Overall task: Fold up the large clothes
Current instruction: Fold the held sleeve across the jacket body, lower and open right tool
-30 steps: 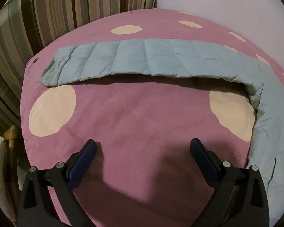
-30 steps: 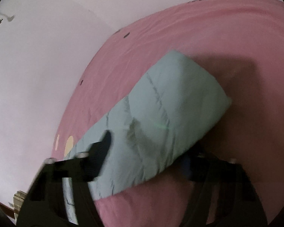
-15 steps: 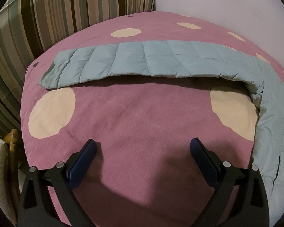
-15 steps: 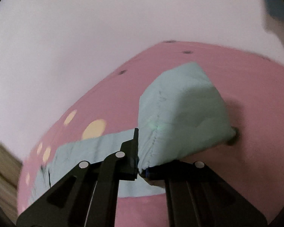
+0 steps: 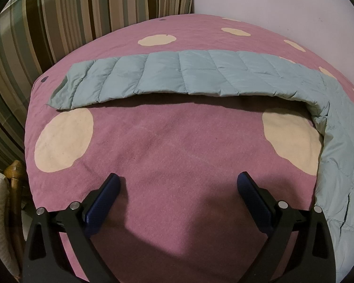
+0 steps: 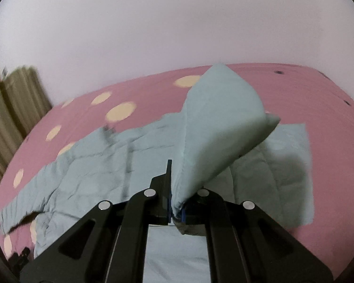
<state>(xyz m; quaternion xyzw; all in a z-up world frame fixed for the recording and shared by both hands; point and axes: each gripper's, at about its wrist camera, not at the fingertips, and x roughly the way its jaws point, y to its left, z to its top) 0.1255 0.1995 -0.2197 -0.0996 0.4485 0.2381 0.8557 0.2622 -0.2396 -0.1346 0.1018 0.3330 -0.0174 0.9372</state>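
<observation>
A pale blue quilted down jacket lies spread on a pink bed cover with cream dots. In the left wrist view one long sleeve (image 5: 177,77) stretches flat across the bed and joins the body (image 5: 342,153) at the right edge. My left gripper (image 5: 177,186) is open and empty, hovering above the bare cover (image 5: 177,153) in front of that sleeve. In the right wrist view my right gripper (image 6: 175,202) is shut on the end of the other sleeve (image 6: 219,127) and holds it lifted above the jacket body (image 6: 106,165).
A striped cushion or headboard (image 5: 59,18) stands behind the bed at the left. A pale wall (image 5: 283,7) runs along the far side. A wooden post (image 5: 15,172) and white fabric sit beyond the bed's left edge.
My right gripper closed on the sleeve end, lifted it and swung it over the jacket body. The left gripper drifted slightly back, still open.
</observation>
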